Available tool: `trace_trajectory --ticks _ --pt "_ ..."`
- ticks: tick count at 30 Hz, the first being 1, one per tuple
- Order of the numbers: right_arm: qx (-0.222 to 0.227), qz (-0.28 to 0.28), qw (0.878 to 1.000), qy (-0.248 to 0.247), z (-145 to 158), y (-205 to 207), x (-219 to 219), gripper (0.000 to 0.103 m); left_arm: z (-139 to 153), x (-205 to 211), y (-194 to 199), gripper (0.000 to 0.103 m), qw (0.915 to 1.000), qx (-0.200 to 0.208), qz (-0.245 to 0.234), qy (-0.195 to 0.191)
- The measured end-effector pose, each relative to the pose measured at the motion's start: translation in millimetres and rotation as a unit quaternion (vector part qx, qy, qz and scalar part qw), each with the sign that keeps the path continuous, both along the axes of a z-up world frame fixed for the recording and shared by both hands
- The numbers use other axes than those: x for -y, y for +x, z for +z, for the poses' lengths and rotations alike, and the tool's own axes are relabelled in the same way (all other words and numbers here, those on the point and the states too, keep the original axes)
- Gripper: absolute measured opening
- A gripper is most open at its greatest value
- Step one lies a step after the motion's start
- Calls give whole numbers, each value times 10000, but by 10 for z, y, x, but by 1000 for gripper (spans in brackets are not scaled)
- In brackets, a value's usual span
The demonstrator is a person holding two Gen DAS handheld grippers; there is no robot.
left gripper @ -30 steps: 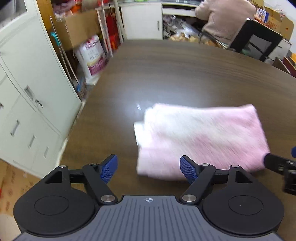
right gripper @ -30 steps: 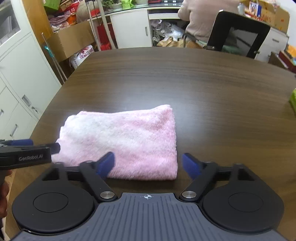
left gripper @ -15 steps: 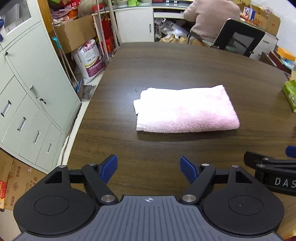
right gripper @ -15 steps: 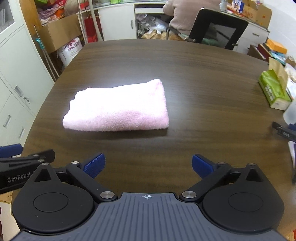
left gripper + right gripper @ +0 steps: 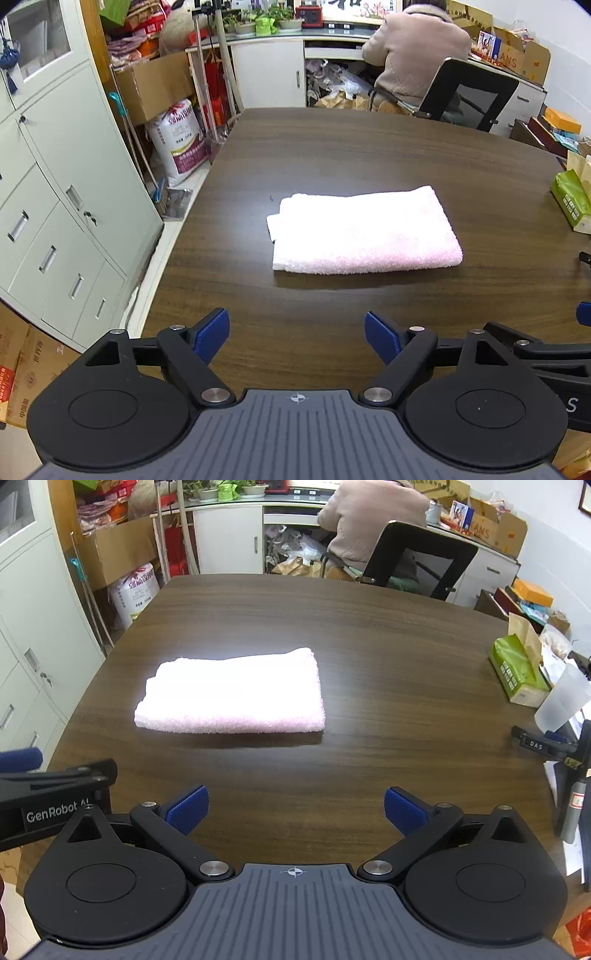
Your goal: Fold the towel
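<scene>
A pink towel (image 5: 364, 230) lies folded into a flat rectangle on the dark wooden table (image 5: 332, 155); it also shows in the right wrist view (image 5: 232, 694). My left gripper (image 5: 297, 334) is open and empty, held back near the table's front edge, well short of the towel. My right gripper (image 5: 295, 810) is open and empty too, also back from the towel, which lies ahead and to its left. Part of the left gripper's body (image 5: 48, 797) shows at the left of the right wrist view.
A green tissue box (image 5: 517, 672) and a translucent cup (image 5: 561, 698) stand at the table's right edge. A person sits on a black chair (image 5: 469, 92) beyond the far edge. Grey cabinets (image 5: 55, 184) stand to the left.
Both grippers have pulled back and up from the towel's near edge toward the table's front. The towel stays folded and still. Both grippers remain open.
</scene>
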State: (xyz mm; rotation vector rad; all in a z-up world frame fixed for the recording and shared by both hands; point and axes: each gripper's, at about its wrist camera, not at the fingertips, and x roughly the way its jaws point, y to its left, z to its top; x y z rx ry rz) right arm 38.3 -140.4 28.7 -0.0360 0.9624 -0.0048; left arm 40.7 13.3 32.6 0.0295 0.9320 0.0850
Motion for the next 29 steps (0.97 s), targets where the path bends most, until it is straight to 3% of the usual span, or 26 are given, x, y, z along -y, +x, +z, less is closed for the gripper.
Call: trace_trajectory --ticks 14,23,29 --pt "-25 -64 10000 28 0 -52 88 103 -21 59 -14 85 9999 -94 45 -134" --pt "-42 -47 9999 104 -10 -63 131 103 -40 83 -21 97 9996 -159 231 63" --pt "-56 -66 9999 130 -26 -63 160 103 -27 111 -61 97 9996 -35 173 216"
